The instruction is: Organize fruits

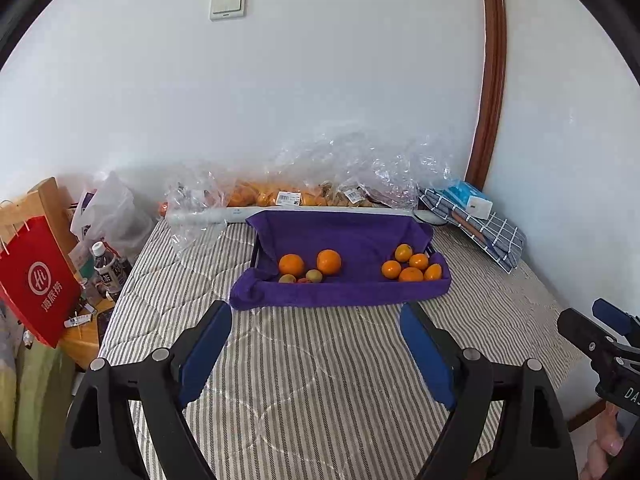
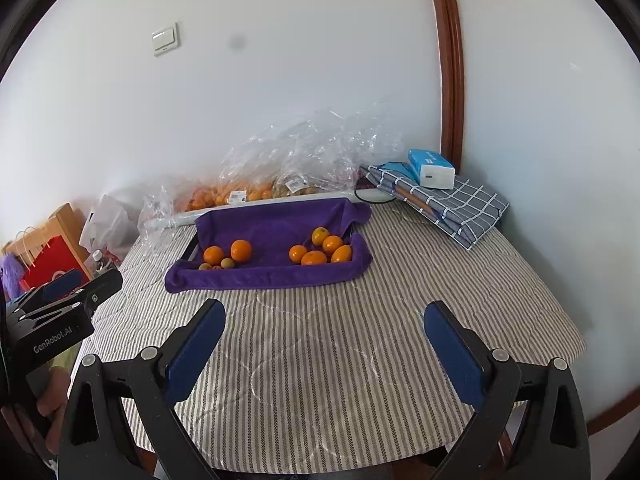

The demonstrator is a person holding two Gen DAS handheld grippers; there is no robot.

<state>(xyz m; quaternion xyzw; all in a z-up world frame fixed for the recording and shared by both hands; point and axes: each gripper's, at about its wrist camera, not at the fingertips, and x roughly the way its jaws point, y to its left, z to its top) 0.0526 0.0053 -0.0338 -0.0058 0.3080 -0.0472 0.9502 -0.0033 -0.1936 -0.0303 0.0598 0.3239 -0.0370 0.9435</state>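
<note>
Left wrist view shows the left gripper [image 1: 316,322] with jaws wide and empty over the striped bench [image 1: 320,380], the purple towel-lined tray [image 1: 344,292] of oranges [image 1: 412,266] lying just beyond the fingertips. Only here the red bag [image 1: 38,284] and a bottle [image 1: 105,266] appear clearly at left. Right wrist view shows the right gripper [image 2: 325,322] equally wide and empty, and "GenRobot.AI" readable on the other tool.

Bright even daylight, sharp focus, fisheye-curved edges
</note>
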